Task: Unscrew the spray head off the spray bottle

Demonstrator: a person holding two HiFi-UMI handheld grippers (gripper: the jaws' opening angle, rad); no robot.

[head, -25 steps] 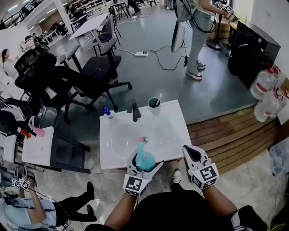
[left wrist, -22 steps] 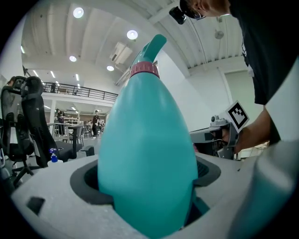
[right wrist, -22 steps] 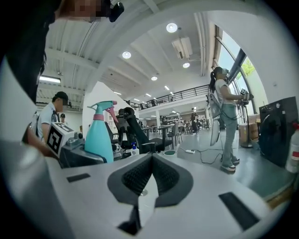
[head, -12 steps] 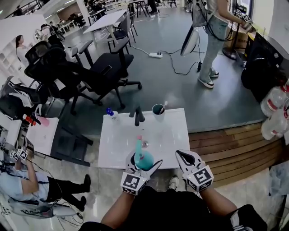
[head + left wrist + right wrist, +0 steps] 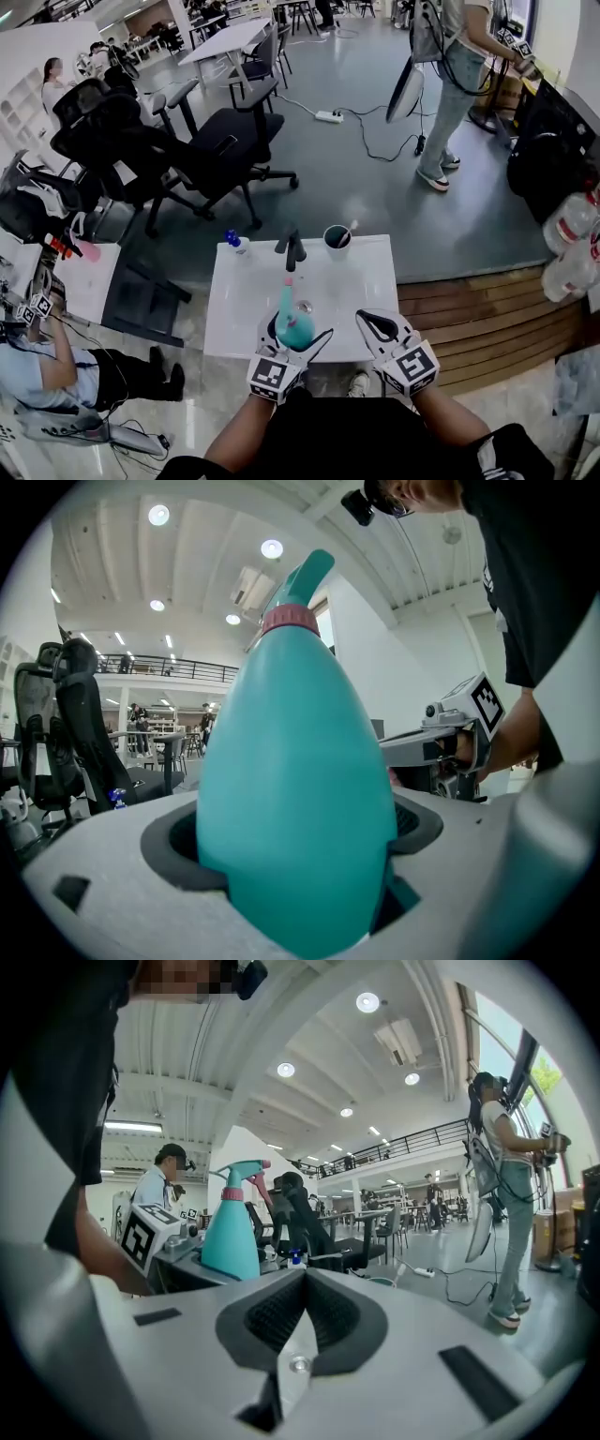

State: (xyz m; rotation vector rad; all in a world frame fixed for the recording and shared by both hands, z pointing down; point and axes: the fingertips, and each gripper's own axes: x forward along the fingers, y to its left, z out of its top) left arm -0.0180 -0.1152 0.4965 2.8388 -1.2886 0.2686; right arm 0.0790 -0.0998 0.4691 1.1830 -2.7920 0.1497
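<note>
So, biggest thing first: a white surface (image 5: 361, 281) sits in the middle of the head view, with a wooden step (image 5: 469, 309) on its right. A bunch of black office chairs (image 5: 187, 150) stand beyond it to the far left. Way off at the far right, a person (image 5: 459, 75) in jeans stands on the grey floor, and a couple of big water jugs (image 5: 574, 225) sit at the right edge.

Down at the near edge of the surface you get both tools. The left tongs (image 5: 296, 336) are clamped round the fat belly of the teal spray bottle (image 5: 295, 789), holding it upright right over that near edge, about mid-width. The left gripper view is basically all bottle, with a pad pressed on each side.

The right tongs (image 5: 375, 323) hang just right of the bottle, not touching it. They're clenched tight with nothing in them, and the pads meet in a straight line in the right gripper view.

Smaller stuff lines the far edge of the surface: a black faucet (image 5: 292, 248) in the middle, a dark cup (image 5: 337, 237) just right of it with a white stick poking out, and a small bottle (image 5: 234, 242) with a blue cap at the left corner.

Lastly, the spray head (image 5: 302, 583) is on the bottle's neck, with a pink collar under it and a teal nozzle.
</note>
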